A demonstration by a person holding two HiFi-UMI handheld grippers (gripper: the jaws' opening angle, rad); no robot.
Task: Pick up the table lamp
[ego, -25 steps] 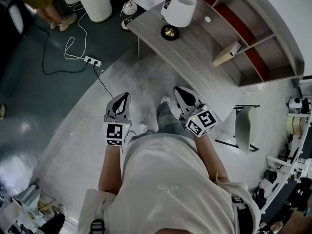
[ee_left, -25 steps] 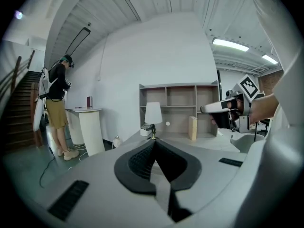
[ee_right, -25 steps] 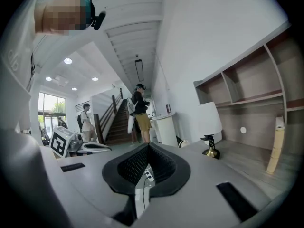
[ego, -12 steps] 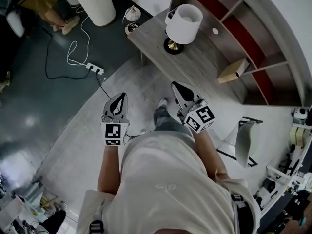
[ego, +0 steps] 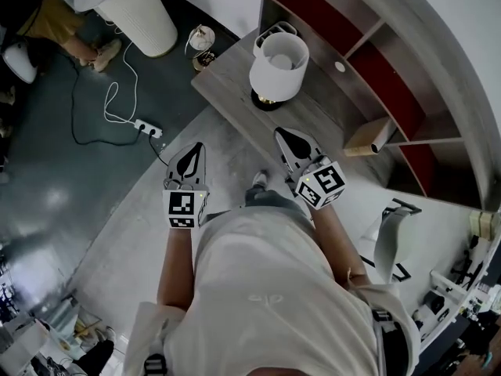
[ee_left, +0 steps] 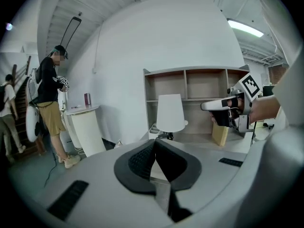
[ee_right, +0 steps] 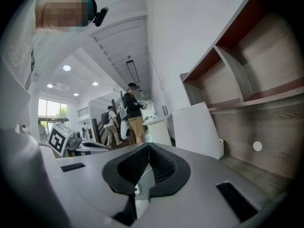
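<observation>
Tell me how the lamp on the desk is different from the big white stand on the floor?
The table lamp sits on the wooden desk; the white stand sits on the dark floor. The table lamp has a shade over a small base; the white stand is one plain column. The white stand looks bigger. Both are white and round.

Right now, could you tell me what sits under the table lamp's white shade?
A dark round base with a brass glint peeks out below the shade, resting on the wooden desk. The shade hides any bulb and most of the stem.
</observation>
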